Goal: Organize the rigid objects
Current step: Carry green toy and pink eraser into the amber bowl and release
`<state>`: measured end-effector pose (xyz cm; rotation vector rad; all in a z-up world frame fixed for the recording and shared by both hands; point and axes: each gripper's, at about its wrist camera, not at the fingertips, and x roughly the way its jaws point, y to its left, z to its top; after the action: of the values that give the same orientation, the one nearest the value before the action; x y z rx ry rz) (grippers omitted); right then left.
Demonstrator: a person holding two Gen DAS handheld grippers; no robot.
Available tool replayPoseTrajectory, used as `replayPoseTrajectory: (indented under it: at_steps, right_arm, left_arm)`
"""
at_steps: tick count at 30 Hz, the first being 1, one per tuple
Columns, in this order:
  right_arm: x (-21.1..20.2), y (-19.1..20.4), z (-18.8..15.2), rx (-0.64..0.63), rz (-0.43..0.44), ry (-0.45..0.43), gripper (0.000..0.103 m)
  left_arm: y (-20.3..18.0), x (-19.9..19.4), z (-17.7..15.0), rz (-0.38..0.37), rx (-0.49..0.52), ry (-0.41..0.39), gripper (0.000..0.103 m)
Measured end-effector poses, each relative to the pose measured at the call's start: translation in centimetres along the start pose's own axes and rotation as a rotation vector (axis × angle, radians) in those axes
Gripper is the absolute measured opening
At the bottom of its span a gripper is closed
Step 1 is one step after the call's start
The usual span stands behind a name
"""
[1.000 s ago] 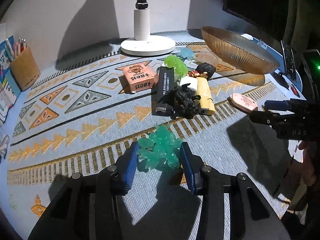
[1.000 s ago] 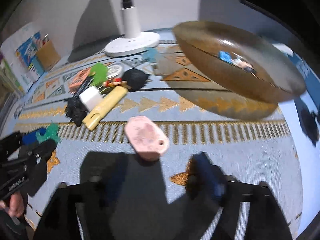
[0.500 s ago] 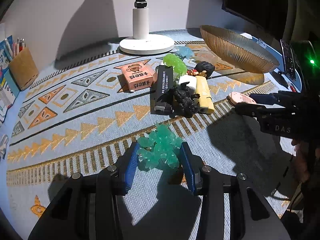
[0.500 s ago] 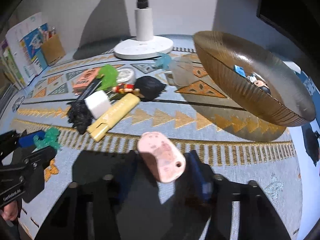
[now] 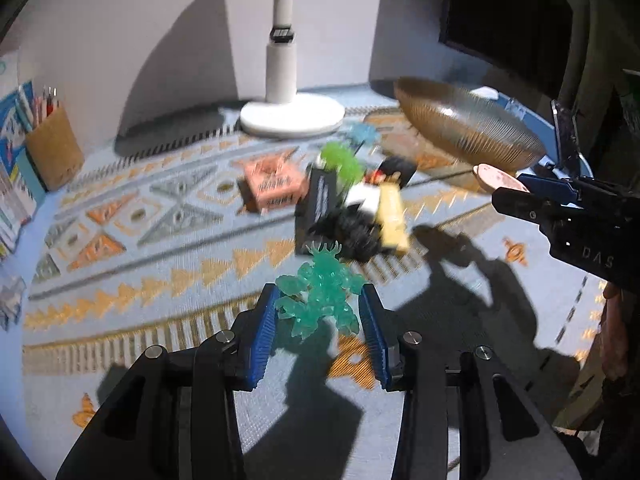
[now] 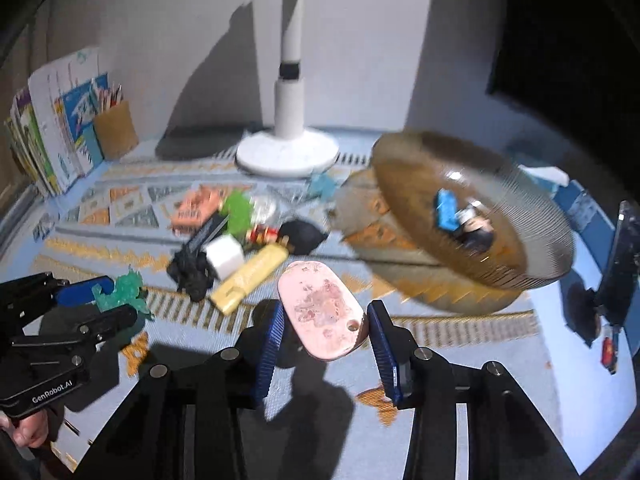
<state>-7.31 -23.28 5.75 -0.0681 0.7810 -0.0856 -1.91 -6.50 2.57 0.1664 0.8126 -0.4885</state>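
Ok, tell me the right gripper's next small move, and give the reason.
Probably carry the pink oval tag forward and right until it hangs over the amber ribbed glass bowl. The right gripper holds the tag between its blue pads, raised off the patterned mat, and the bowl already holds small items. The left gripper holds the teal translucent figure.

A white desk lamp with a round flat base and upright tubular stem (image 5: 291,118) stands far ahead of the jaws, against the pale wall (image 5: 140,40). Beneath everything lies a light blue woven mat with orange and grey triangle patterns (image 5: 132,240). Far to the left of the jaws, a brown cylindrical pen holder filled with pencils (image 5: 54,146) sits at the mat's edge, beside upright colourful printed booklets (image 6: 52,128). To the upper right, a dark rectangular screen (image 5: 504,20) hangs.
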Motion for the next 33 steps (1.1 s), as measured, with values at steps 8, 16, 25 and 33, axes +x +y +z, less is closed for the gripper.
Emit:
replayPoseTrajectory:
  at_steps: [8,16,25,33]
  right_arm:
    - [-2.8,-3.3,1.3,0.048,-0.051,-0.062,0.042]
    - [-3.9,-8.2,1.8,0.105,-0.115,-0.082,0.042]
    - [-2.6,-16.0,2.0,0.289,-0.116,-0.053,0.042]
    - [0.8,-18.9,3.1,0.302,-0.132,0.006,0.042]
  left_arm:
    - [-3.4,-3.1,5.1,-0.055,0.072,-0.116,0.038]
    - [-8.2,-2.3,10.4,-0.098,0.163,-0.165,0.038]
    - [-12.2,3.6,14.9,-0.165,0.175,-0.118,0.038]
    - [-15.0,9.9,16.1,-0.175,0.182,-0.032,0.038]
